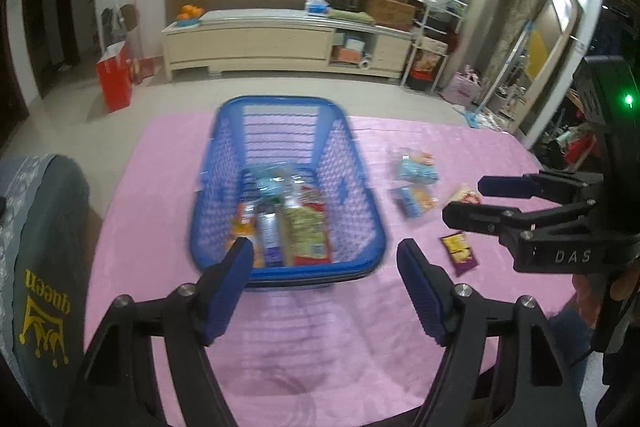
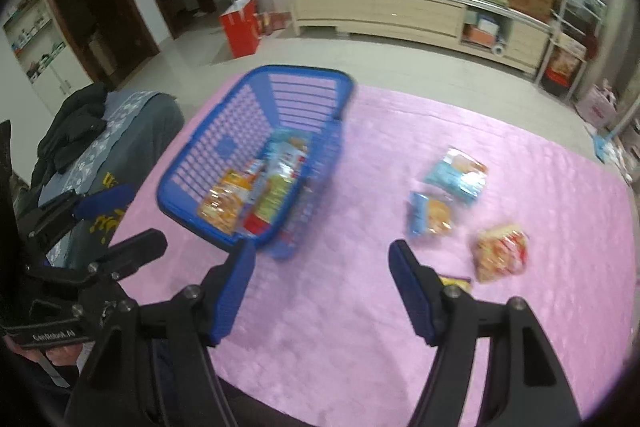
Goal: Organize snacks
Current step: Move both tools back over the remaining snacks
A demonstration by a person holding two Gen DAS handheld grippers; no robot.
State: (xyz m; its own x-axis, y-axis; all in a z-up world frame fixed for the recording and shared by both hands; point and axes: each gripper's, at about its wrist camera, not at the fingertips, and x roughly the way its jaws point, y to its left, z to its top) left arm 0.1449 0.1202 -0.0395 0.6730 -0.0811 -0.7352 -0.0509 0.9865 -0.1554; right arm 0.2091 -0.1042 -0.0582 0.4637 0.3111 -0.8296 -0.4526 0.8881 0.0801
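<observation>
Both grippers, left (image 1: 324,287) and right (image 2: 322,287), hover with fingers apart and empty near the table's (image 2: 360,327) front edge, before a blue basket (image 1: 360,195) of snacks

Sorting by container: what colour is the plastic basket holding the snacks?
Blue plastic lattice basket, clearest in the left wrist view.

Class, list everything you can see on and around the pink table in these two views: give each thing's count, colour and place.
Basket: one, blue, on the table, left of the loose packets.
Snack packets in basket: several, mixed colours; exact count unclear.
Light-blue packets: two, on the cloth right of the basket.
Red-and-yellow packet: one, nearest the right edge.
Purple-and-yellow packet: one, near the front.
Tablecloth: one, pink.
Cabinet: one, cream, by the far wall.
Left gripper: blue pads, open, empty.
Right gripper: blue pads, open, empty.
</observation>
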